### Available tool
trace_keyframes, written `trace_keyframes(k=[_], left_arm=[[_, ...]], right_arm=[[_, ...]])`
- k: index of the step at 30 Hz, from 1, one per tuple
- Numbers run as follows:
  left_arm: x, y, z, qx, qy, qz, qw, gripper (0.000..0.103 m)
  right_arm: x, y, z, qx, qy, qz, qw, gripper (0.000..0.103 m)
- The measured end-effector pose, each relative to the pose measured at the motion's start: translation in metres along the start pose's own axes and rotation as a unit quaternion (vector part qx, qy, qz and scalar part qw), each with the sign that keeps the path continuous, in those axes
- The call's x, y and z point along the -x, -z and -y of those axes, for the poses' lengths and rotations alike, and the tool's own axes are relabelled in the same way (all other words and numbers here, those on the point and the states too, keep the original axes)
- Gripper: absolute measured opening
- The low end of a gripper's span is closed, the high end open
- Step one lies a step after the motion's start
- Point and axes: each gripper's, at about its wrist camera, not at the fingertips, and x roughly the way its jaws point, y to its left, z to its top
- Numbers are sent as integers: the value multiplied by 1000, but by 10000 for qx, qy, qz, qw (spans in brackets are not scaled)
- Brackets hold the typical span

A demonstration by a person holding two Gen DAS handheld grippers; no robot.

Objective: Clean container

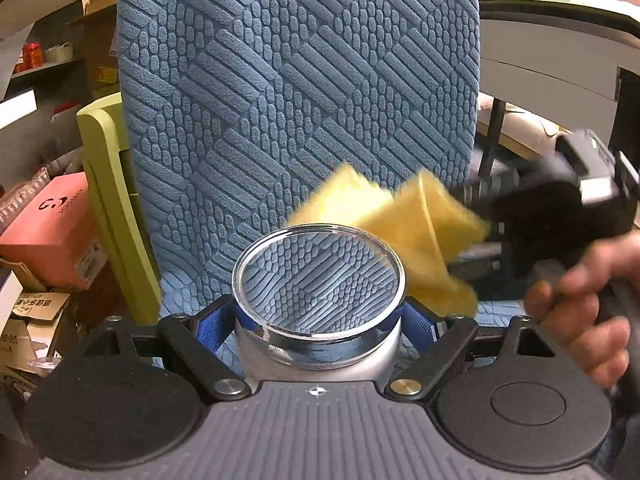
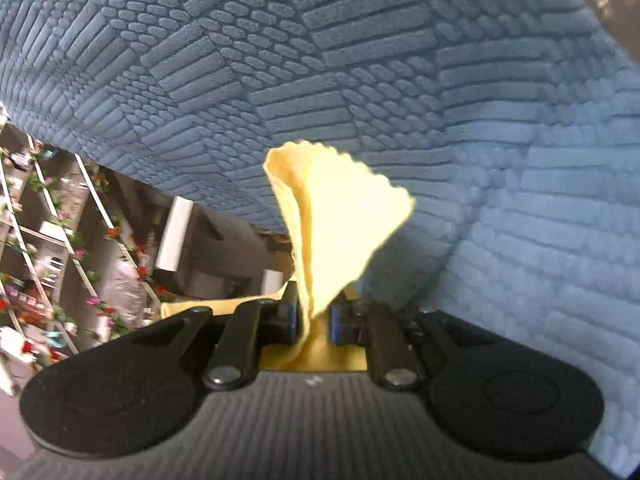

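Container first: the round clear glass container with a chrome band point(image 1: 318, 280) sits at six o'clock in our left wrist view, clamped between the blue pads of our left gripper point(image 1: 318, 322) with its mouth turned toward the camera, which we judge leaves the inside open for wiping. Our right gripper point(image 2: 313, 320) is pinched tight on a crumpled yellow cleaning cloth point(image 2: 340, 220), hovering at the rim's three o'clock (not yet inside) over the blue patterned mat point(image 1: 280, 80).

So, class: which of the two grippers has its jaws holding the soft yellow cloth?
The right gripper; its jaws pinch the yellow cloth, while the left gripper holds the clear-lidded metal container.
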Motion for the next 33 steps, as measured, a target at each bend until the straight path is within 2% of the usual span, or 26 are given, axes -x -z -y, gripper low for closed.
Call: trace_keyframes(k=[1, 4, 7, 9, 15, 17, 19, 24, 26, 30, 32, 33], left_arm=[[0, 0, 1, -9, -2, 12, 10000, 89], [0, 0, 0, -41, 28, 34, 10000, 89], [-1, 2, -2, -87, 99, 20, 9999, 89], [0, 4, -3, -124, 143, 47, 9998, 89], [-2, 6, -7, -206, 262, 74, 9994, 89], [-3, 5, -9, -241, 331, 57, 9991, 90], [-1, 6, -10, -310, 381, 78, 9988, 90], [3, 12, -10, -613, 495, 21, 9969, 93], [4, 15, -10, -772, 480, -54, 9958, 93], [2, 23, -13, -941, 458, -311, 9940, 93], [1, 28, -12, -1106, 407, -404, 9922, 92], [1, 30, -10, -1182, 409, -381, 9914, 89]], right_arm=[[-2, 4, 8, -137, 193, -3, 9997, 16], [-2, 19, 10, -437, 290, 124, 9985, 16], [12, 23, -9, -291, -169, 404, 9986, 16], [21, 25, -17, -235, -265, 556, 9978, 16], [18, 31, 12, -415, 512, 437, 9969, 16], [20, 32, 6, -367, 352, 547, 9972, 16], [28, 32, -5, -244, 19, 750, 9969, 17], [27, 40, -6, -244, 198, 823, 9961, 17], [28, 40, 2, -347, 391, 720, 9960, 17], [42, 40, -5, -124, 117, 875, 9960, 18], [45, 41, -4, -17, 152, 875, 9960, 18], [46, 42, -2, 34, 183, 868, 9961, 18]])
